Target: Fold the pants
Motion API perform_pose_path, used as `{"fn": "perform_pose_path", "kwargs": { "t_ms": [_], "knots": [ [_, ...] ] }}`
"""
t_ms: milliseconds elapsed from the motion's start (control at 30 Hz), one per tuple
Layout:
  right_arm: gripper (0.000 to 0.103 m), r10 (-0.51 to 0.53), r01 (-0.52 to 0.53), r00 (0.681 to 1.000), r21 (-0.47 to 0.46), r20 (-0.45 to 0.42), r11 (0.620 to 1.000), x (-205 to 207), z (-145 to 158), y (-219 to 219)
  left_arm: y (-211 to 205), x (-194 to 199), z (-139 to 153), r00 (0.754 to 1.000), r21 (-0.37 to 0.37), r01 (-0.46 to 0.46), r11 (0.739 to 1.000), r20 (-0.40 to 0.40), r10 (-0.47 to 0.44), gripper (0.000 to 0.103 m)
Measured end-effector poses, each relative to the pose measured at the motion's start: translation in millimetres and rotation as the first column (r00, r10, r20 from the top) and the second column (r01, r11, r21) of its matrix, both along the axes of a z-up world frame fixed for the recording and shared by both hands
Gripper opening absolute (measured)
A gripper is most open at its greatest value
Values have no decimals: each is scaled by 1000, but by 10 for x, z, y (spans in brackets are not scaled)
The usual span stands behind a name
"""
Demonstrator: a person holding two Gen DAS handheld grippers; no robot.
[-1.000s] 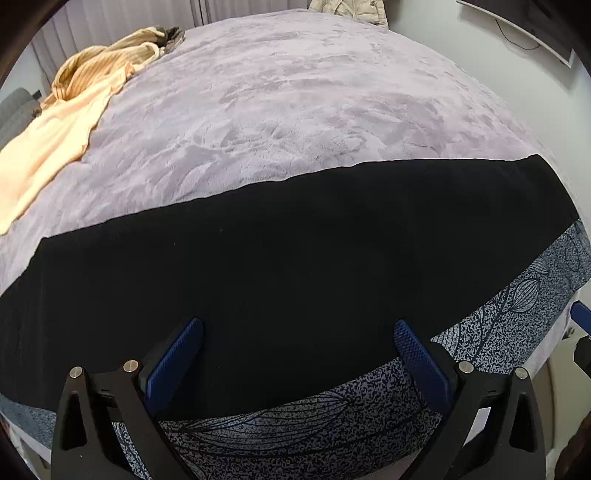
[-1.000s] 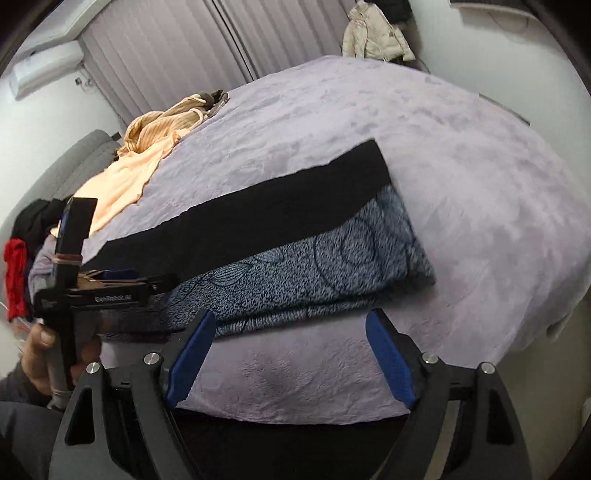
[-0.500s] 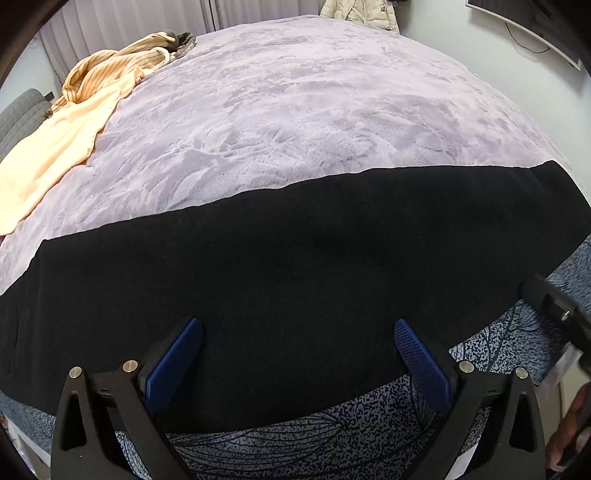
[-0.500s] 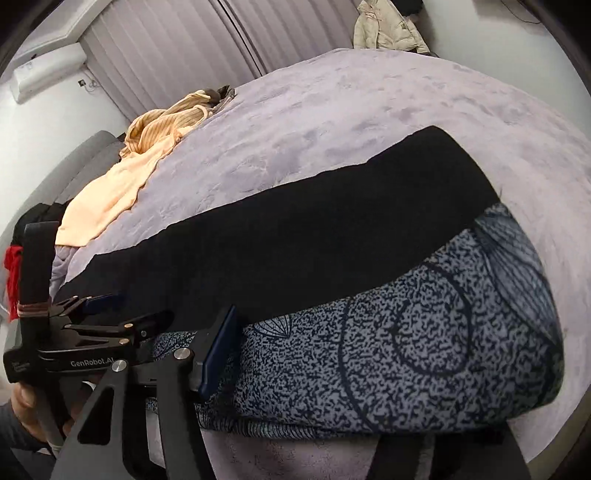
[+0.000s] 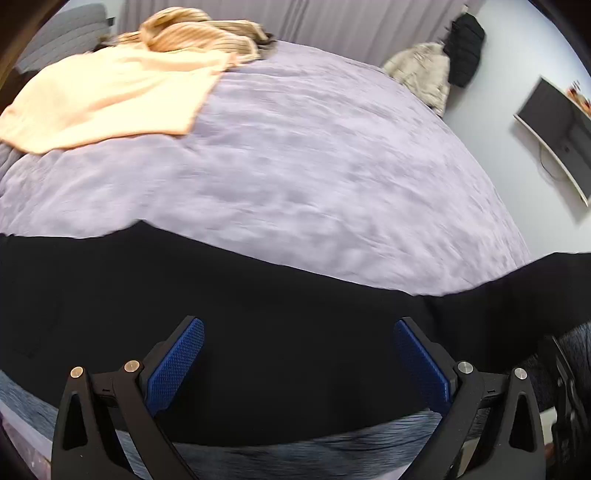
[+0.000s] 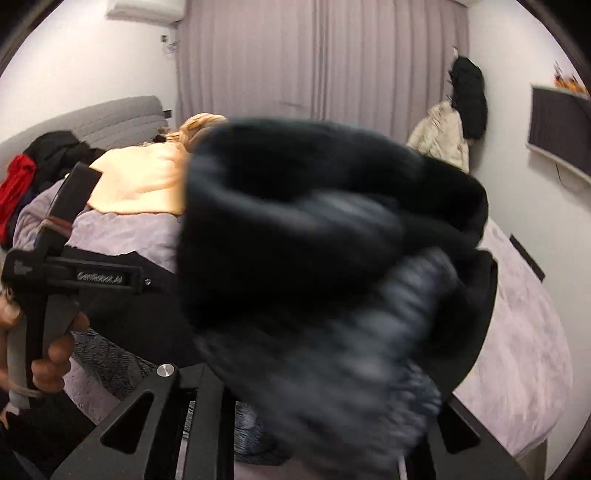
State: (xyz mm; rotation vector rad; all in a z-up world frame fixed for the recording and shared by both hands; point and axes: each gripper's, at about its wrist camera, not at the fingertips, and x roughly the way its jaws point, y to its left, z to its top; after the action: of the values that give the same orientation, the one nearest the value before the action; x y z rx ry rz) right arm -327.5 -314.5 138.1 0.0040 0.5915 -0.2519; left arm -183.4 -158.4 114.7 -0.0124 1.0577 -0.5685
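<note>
The pants (image 5: 280, 332), black inside with a grey-blue leaf print outside, lie across the near edge of the lilac bed (image 5: 314, 177). My left gripper (image 5: 295, 362) is open, its blue pads (image 5: 173, 365) spread just over the black cloth. My right gripper is shut on one end of the pants (image 6: 325, 280) and holds it lifted; the bunched, blurred cloth fills the right wrist view and hides the fingertips. The left gripper's body (image 6: 74, 273) and the hand holding it show at the left of that view.
A peach garment (image 5: 110, 96) and a striped tan one (image 5: 199, 33) lie at the bed's far left. Red and dark clothes (image 6: 18, 184) sit by the grey headboard. Jackets (image 6: 454, 129) hang by the curtain, and a TV (image 5: 557, 129) is on the right wall.
My right gripper has closed on the pants' end and lifted it up and toward the left. The left gripper has shifted along the pants toward the peach garment and stays open.
</note>
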Motion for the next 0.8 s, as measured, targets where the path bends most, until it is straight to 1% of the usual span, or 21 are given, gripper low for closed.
{"fn": "perform_pose_path", "kwargs": {
  "t_ms": [67, 133, 200, 267, 333, 367, 433, 467, 500, 533, 567, 600, 667, 700, 733, 767, 800],
  "knots": [
    [20, 68, -67, 998, -62, 4, 996, 186, 4, 388, 328, 217, 0, 1000, -14, -17, 1000, -11, 17, 103],
    [20, 135, -137, 991, -96, -21, 986, 430, -117, 775, 668, 337, 32, 998, -19, -62, 998, 17, 62, 103],
    [20, 189, -196, 979, -107, -78, 975, 683, -349, 1114, 980, 403, 7, 994, -11, -109, 994, 25, 109, 103],
    [20, 234, -254, 961, -133, -149, 958, 909, -635, 1440, 1169, 484, -143, 987, 15, -163, 986, -1, 163, 103],
    [20, 241, -282, 945, -178, -223, 943, 1094, -911, 1698, 1361, 521, -273, 979, 16, -197, 980, -41, 198, 103],
    [20, 232, -282, 942, -197, -243, 939, 1153, -1013, 1768, 1450, 528, -324, 975, 11, -213, 977, -57, 213, 103],
    [20, 213, -272, 947, -243, -242, 931, 1186, -1063, 1847, 1577, 517, -365, 971, -12, -229, 973, -76, 227, 103],
    [24, 215, -276, 945, -251, -246, 928, 1171, -1048, 1869, 1616, 493, -339, 970, -30, -233, 972, -72, 230, 103],
    [30, 223, -287, 940, -245, -256, 926, 1147, -1016, 1881, 1631, 472, -298, 971, -37, -235, 971, -58, 232, 103],
    [38, 230, -293, 937, -231, -264, 928, 1113, -974, 1875, 1624, 465, -249, 973, -38, -229, 973, -42, 228, 103],
    [55, 251, -309, 930, -198, -268, 930, 1064, -913, 1865, 1585, 438, -186, 976, -42, -215, 976, -24, 214, 103],
    [69, 282, -327, 926, -157, -252, 932, 965, -813, 1848, 1524, 401, -115, 981, -51, -192, 980, -7, 192, 103],
    [82, 344, -362, 920, -69, -188, 929, 737, -592, 1784, 1357, 298, 3, 991, -65, -133, 989, 19, 135, 103],
    [83, 386, -391, 911, -7, -143, 921, 598, -474, 1716, 1230, 232, 41, 995, -57, -90, 994, 38, 93, 103],
    [83, 412, -410, 904, 46, -112, 911, 498, -398, 1636, 1056, 158, 60, 996, -33, -54, 998, 63, 56, 103],
    [83, 415, -407, 905, 91, -94, 909, 428, -350, 1530, 908, 94, 54, 995, 10, -25, 1000, 97, 23, 103],
    [83, 396, -384, 914, 131, -90, 914, 398, -344, 1400, 767, 44, 13, 992, 80, -12, 997, 130, 2, 103]
  ]
}}
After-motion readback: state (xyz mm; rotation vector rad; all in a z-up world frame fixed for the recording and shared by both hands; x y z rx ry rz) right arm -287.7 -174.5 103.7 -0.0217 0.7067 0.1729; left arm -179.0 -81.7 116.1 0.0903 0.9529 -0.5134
